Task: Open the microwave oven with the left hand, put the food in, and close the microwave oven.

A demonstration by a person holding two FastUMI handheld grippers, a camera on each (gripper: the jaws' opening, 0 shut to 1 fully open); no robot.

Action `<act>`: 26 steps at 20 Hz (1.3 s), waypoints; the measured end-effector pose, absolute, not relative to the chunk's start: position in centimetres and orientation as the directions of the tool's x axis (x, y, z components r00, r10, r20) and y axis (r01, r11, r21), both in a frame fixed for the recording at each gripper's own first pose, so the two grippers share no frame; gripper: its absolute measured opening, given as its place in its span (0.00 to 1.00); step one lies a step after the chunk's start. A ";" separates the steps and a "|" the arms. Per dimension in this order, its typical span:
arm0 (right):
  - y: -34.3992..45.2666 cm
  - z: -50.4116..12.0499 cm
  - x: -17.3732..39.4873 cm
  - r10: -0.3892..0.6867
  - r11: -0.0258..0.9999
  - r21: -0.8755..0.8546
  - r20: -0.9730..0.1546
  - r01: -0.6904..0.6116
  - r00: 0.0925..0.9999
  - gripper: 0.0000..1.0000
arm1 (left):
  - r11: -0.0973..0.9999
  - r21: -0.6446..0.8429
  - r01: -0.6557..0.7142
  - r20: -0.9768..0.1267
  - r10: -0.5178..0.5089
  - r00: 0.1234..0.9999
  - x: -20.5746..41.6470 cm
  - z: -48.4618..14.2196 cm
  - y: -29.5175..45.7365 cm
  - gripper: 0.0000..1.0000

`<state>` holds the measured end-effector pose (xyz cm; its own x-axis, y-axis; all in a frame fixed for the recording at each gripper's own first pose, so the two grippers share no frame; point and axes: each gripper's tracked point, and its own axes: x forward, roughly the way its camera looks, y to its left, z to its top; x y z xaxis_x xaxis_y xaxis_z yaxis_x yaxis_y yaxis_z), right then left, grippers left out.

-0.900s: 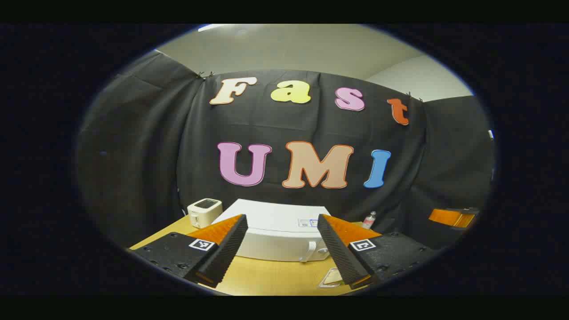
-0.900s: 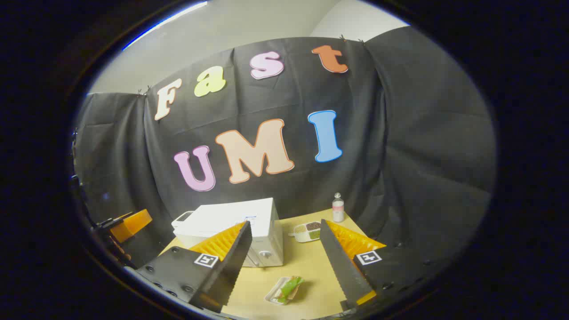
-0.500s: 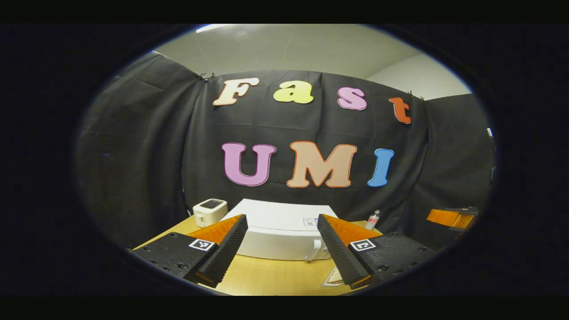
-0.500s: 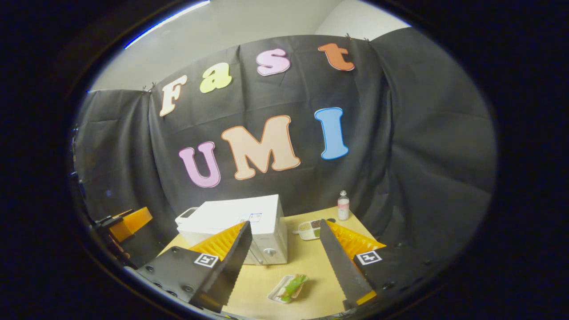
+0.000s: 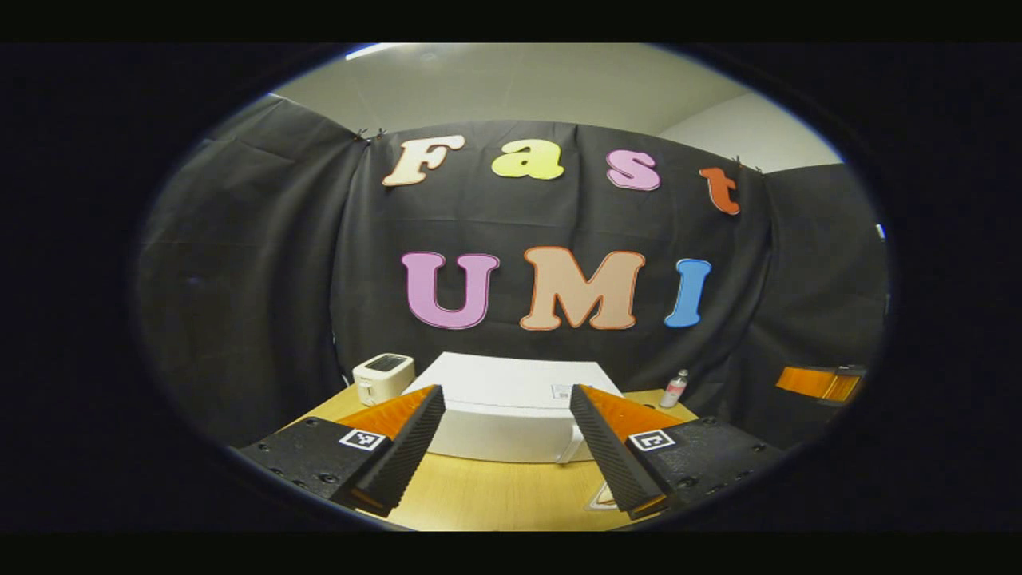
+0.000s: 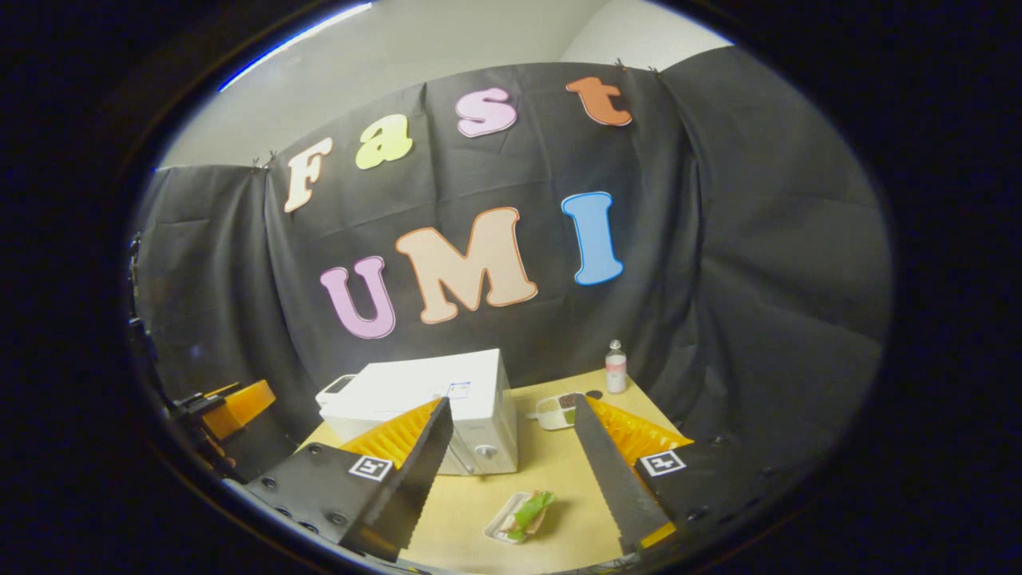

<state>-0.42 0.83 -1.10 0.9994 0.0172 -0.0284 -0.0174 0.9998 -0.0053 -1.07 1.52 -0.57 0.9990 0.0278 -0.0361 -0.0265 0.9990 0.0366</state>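
Note:
A white microwave oven (image 5: 511, 403) (image 6: 447, 391) stands shut on the wooden table, its handle (image 5: 572, 450) at the door's right side. In the left gripper view my left gripper (image 5: 506, 463) hangs open a little in front of the oven, nothing between its fingers. The food, a green-topped sandwich on a small white tray (image 6: 523, 516), lies on the table in front of the oven's right end. In the right gripper view my right gripper (image 6: 511, 487) is open above and before that tray. The left gripper also appears at the far left (image 6: 231, 402) of the right gripper view.
A white toaster (image 5: 383, 377) sits left of the oven. A small bottle (image 6: 615, 370) (image 5: 675, 389) and a divided box of food (image 6: 556, 411) stand at the back right of the table (image 6: 559, 471). Black cloth walls close the booth behind.
Both views have shifted slightly: the oven sits a little higher and further right in the left gripper view. Both grippers stayed open.

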 end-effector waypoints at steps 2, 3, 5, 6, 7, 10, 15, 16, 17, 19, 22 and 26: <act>0.9 -1.4 -0.6 0.016 1.000 -0.011 -0.035 -0.017 0.999 0.96 | 0.999 0.043 -0.012 -0.044 0.014 0.999 -1.0 -0.8 1.4 0.92; 0.9 -1.6 -0.7 0.013 1.000 -0.013 -0.035 -0.014 0.999 0.96 | 0.999 0.045 -0.003 -0.054 0.006 0.999 -1.0 -1.1 1.3 0.95; 0.5 -2.1 -1.0 0.000 1.000 -0.014 -0.041 0.000 0.999 0.96 | 0.999 0.048 0.016 -0.077 -0.012 0.997 -1.1 -1.8 1.2 0.95; 0.3 -2.4 -1.1 -0.009 1.000 -0.013 -0.048 0.009 0.999 0.96 | 0.998 0.049 0.024 -0.089 -0.020 0.996 -0.8 -2.4 0.9 0.95; -0.1 -2.8 -1.3 -0.020 1.000 -0.010 -0.057 0.019 0.998 0.96 | 0.998 0.053 0.031 -0.104 -0.025 0.994 -0.6 -3.0 0.7 0.95; -1.1 -4.1 -1.7 -0.054 0.998 0.006 -0.085 0.055 0.995 0.91 | 0.997 0.064 0.051 -0.151 -0.041 0.988 -0.1 -5.2 0.3 0.95; -2.7 -5.0 -2.7 -0.108 0.993 0.028 -0.103 0.111 0.989 0.91 | 0.993 0.064 0.103 -0.289 -0.080 0.954 0.5 -10.7 -0.4 0.95; -3.1 -5.1 -2.9 -0.120 0.992 0.032 -0.103 0.124 0.987 0.91 | 0.991 0.052 0.125 -0.317 -0.102 0.943 0.7 -11.9 -1.2 0.95; -3.5 -5.3 -3.0 -0.132 0.990 0.037 -0.106 0.136 0.986 0.91 | 0.988 0.036 0.149 -0.343 -0.128 0.931 0.9 -12.6 -1.9 0.96; -4.2 -5.5 -3.5 -0.152 0.986 0.049 -0.107 0.158 0.983 0.91 | 0.982 0.004 0.187 -0.383 -0.171 0.908 1.7 -14.5 -3.2 0.96; -5.2 -5.8 -4.2 -0.187 0.979 0.056 -0.110 0.194 0.976 0.90 | 0.978 -0.008 0.208 -0.440 -0.191 0.877 3.0 -17.2 -4.3 0.96; -6.1 -6.8 -4.6 -0.226 0.970 0.060 -0.125 0.234 0.966 0.91 | 0.975 0.005 0.222 -0.501 -0.190 0.844 4.9 -21.3 -5.6 0.95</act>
